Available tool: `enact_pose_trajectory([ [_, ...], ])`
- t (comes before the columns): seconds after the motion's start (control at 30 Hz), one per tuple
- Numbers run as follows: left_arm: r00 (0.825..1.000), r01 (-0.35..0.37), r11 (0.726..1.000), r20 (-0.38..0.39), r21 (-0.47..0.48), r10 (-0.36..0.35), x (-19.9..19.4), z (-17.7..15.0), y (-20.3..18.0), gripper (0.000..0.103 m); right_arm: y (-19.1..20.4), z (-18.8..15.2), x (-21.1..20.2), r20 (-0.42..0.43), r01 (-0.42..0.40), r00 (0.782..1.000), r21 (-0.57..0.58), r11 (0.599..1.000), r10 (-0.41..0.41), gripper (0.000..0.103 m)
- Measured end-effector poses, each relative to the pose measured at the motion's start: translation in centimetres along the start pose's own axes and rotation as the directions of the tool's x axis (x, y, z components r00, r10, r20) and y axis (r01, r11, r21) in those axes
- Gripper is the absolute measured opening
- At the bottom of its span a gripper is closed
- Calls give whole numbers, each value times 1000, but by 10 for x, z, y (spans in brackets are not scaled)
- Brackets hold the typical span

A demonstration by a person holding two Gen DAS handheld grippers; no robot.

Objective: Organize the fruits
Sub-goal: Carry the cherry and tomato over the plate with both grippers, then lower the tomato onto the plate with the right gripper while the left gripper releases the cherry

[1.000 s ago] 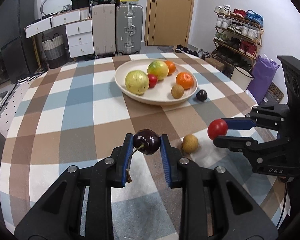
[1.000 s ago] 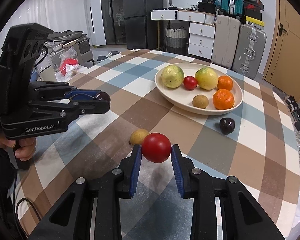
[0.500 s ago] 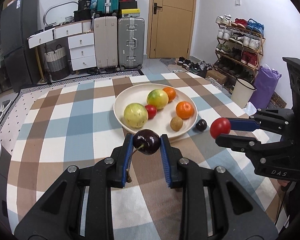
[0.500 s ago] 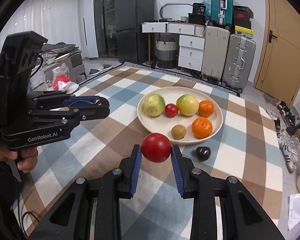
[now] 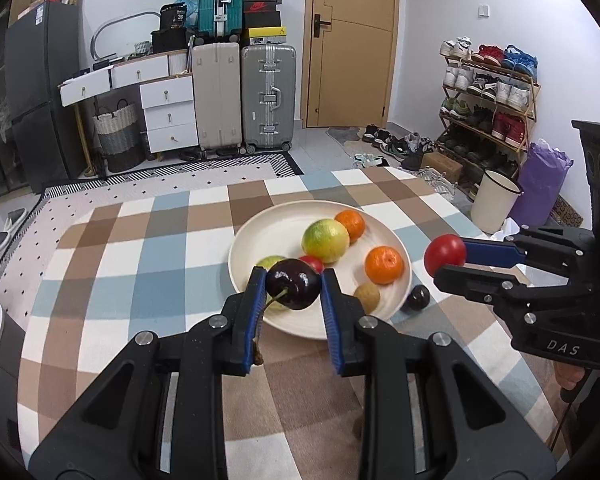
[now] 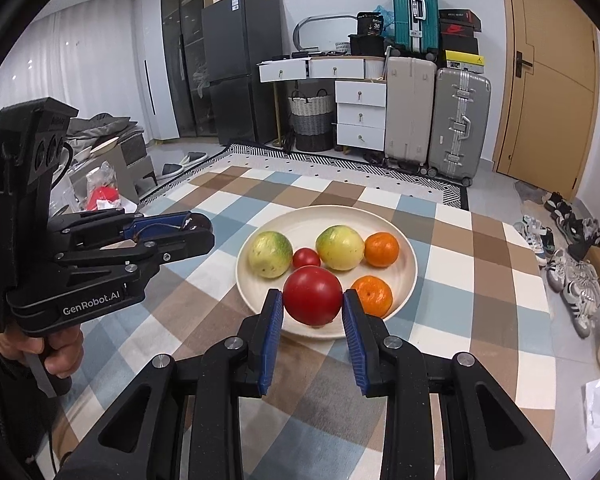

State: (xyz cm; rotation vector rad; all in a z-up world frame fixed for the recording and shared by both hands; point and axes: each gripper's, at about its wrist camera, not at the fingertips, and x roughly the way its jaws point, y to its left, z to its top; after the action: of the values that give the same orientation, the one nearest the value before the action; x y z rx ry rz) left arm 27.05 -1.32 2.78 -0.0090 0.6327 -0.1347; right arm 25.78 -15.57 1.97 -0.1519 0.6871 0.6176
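My left gripper (image 5: 293, 285) is shut on a dark cherry (image 5: 294, 284) with a stem and holds it above the near rim of the cream plate (image 5: 260, 236). My right gripper (image 6: 312, 298) is shut on a red tomato (image 6: 312, 295) above the plate's near edge (image 6: 260, 304). The plate holds two green-yellow fruits (image 6: 270, 254), a small red tomato (image 6: 306, 257), two oranges (image 6: 381, 249) and a small brown fruit (image 5: 367, 296). A dark plum (image 5: 417, 297) lies on the cloth beside the plate. The right gripper also shows in the left wrist view (image 5: 446, 256).
The checked tablecloth (image 5: 152, 280) covers the table. Suitcases (image 5: 268, 96), white drawers and a door stand behind it. A shoe rack (image 5: 488, 92), a white bin (image 5: 494, 200) and a purple bag are off the right edge.
Both grippers have risen and moved forward toward the plate with their fruits still held. The small brown fruit on the cloth near the front is out of view now.
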Motion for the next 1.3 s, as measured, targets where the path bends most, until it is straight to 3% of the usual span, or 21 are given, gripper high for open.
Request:
enact_pose_trajectory([
  [0.37,1000,-19,1000,-7,-12,19,33,16,11,24,-20,19,27,-6,-7,1000,28,1000,7,31],
  [0.97,999,11,1000,-45,17,-10,81,1,5,24,-40,20,92,-97,7,995,30,1000,-4,31],
  [1.3,997,32,999,-66,29,-30,91,-6,-1,24,-44,18,101,-109,1,994,35,999,3,31],
])
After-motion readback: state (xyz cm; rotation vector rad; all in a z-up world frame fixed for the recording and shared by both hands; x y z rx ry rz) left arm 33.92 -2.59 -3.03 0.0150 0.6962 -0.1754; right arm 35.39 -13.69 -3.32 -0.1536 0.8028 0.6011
